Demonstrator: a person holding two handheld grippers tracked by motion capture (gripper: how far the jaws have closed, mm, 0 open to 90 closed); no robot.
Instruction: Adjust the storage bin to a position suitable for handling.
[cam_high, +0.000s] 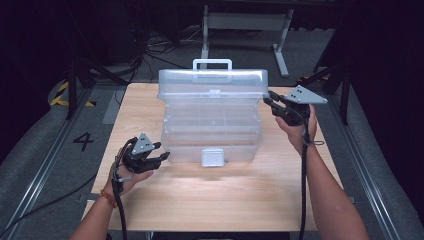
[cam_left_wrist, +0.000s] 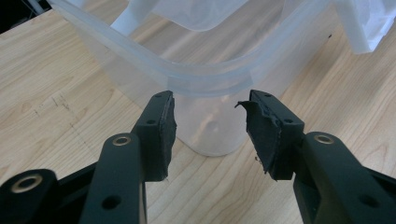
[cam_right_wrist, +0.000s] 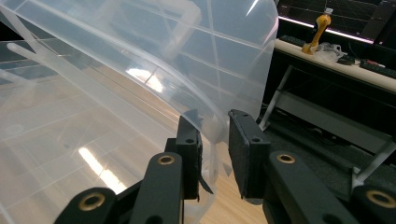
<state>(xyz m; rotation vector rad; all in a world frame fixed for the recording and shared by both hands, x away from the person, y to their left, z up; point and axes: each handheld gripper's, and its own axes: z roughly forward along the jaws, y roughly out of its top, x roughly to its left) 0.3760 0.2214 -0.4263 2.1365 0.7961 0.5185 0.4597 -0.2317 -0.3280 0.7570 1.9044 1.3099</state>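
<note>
From above, the clear plastic box (cam_high: 212, 122) sits lid-up between both claws; left gripper (cam_left_wrist: 210, 123) gapes half-wide just short of its rounded corner; right gripper (cam_right_wrist: 215, 149) narrows around the lid (cam_right_wrist: 154, 70) edge, a sliver apart.

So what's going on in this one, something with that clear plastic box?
A person at a wooden table works on a clear plastic toolbox with tongs in each hand. The lid stands raised, handle on top. The right tongs have the lid's edge between their pads, with a slight gap on one side, so a firm pinch can't be confirmed. The left tongs are open at the box's front left corner, not gripping it.
</note>
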